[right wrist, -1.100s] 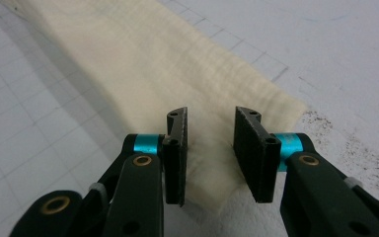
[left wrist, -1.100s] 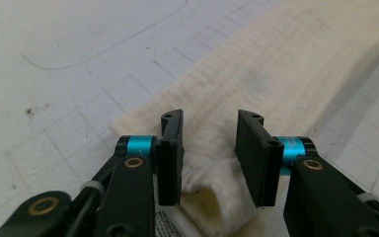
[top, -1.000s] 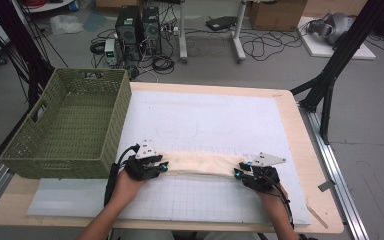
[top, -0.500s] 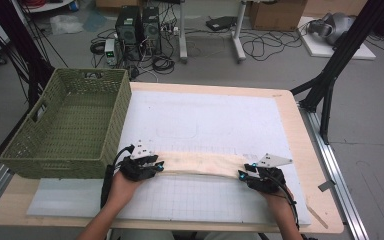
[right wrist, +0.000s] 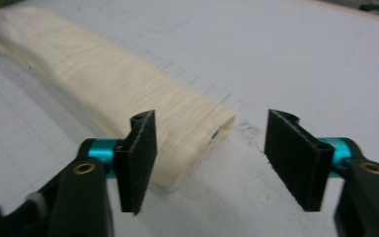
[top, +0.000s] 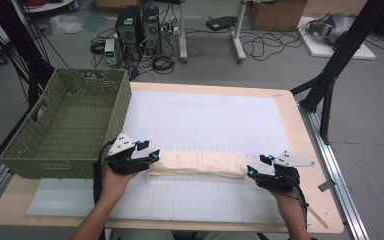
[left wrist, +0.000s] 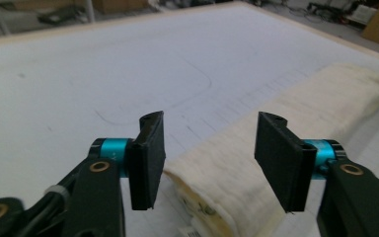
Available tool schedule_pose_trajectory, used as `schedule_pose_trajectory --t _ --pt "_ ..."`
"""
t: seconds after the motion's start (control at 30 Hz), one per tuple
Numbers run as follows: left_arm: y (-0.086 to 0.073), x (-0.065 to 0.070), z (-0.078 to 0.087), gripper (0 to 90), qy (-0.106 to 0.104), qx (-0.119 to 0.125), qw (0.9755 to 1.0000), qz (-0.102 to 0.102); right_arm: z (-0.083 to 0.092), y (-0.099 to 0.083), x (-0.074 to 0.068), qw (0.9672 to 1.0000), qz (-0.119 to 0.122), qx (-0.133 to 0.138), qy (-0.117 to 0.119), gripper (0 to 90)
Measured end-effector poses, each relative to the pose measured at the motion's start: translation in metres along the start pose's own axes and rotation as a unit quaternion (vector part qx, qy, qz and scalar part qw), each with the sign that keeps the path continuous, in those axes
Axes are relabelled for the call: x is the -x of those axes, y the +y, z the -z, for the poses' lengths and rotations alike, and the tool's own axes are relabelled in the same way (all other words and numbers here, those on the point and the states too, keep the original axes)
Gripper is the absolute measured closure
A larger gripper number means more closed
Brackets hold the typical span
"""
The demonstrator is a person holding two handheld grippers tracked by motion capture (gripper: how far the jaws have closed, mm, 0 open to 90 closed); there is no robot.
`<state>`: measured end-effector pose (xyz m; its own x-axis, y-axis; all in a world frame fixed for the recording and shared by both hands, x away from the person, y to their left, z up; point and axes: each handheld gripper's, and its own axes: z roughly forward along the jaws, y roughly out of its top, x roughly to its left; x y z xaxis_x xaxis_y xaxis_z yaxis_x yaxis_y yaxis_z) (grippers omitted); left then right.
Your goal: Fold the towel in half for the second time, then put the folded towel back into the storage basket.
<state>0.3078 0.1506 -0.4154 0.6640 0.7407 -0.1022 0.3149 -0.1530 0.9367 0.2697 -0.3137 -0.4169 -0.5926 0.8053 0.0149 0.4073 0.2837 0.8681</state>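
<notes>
Cream folded towel (top: 198, 164), fine ribbed weave. White mat (top: 205, 125), faint grid lines. Olive-green woven basket (top: 67, 125). Pale wood table (top: 300, 125). Black fingers (left wrist: 148, 158), teal collars.

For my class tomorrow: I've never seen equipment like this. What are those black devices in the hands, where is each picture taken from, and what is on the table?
A person holds hand-held tongs, one per hand; no robot arm is involved. The high view looks down from above the person's side of the table. The other two pictures come from cameras riding on each tool, looking along its black jaws. On the white mat lies a folded cream towel, with a green woven basket at the left. The left tongs and right tongs sit at the towel's two ends, both open. Nothing is held.
</notes>
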Motion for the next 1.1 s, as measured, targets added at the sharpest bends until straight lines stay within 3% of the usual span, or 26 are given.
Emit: schedule_pose_trajectory --t 0.07,0.2,0.37,0.5,1.1 --pt "0.002 -0.001 0.002 42.0 -0.005 0.012 0.9999 0.010 0.007 0.001 0.002 0.9998 0.001 0.019 -0.002 30.2" --pt "0.005 -0.003 0.006 34.2 -0.007 0.024 0.9994 0.023 0.017 0.002 0.003 0.9992 -0.001 0.032 -0.022 19.8" --pt "0.005 -0.003 0.006 20.8 0.015 0.029 0.9983 0.049 0.020 -0.005 0.003 0.9990 0.005 0.005 -0.044 11.6" --pt "0.004 -0.003 0.007 20.2 0.009 0.028 0.9985 0.046 0.021 -0.009 0.002 0.9985 0.034 -0.004 -0.042 11.0" --pt "0.002 -0.005 0.008 20.2 0.005 0.023 0.9991 0.034 0.019 -0.010 0.005 0.9984 0.025 0.002 -0.051 11.0"
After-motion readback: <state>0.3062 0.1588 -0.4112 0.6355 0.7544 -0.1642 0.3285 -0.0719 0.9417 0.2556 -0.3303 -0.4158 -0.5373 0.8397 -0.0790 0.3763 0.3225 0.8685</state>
